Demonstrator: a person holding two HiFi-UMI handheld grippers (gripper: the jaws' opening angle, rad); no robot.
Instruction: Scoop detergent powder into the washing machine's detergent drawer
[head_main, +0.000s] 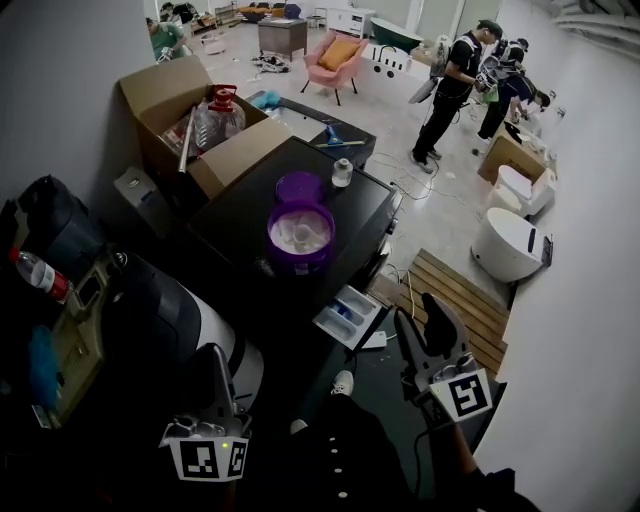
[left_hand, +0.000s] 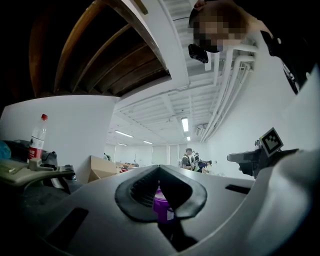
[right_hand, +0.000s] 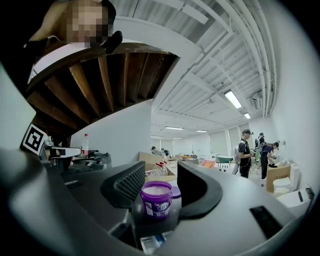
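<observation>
Purple plastic marked the detergent tub (head_main: 300, 235), which stood uncovered on the black washing machine (head_main: 365, 205), with its lid (head_main: 300, 187) lying just behind. Only the head view looked down onto the white powder and into the compartments of the detergent drawer (head_main: 348, 315), pulled out at the front. The right gripper view gave us the tub's printed label instead, and both gripper views showed timber beams and white ceiling pipes. We held the left gripper (left_hand: 159, 169) with its jaws pressed together on nothing. The right gripper (right_hand: 161, 171) had its jaws spread and empty, the tub well beyond them. Around us lay a pale floor, a cardboard box (head_main: 165, 95), a pink armchair (head_main: 335, 58), a wooden pallet (head_main: 460, 300) and people (head_main: 450, 85) near the far wall.
</observation>
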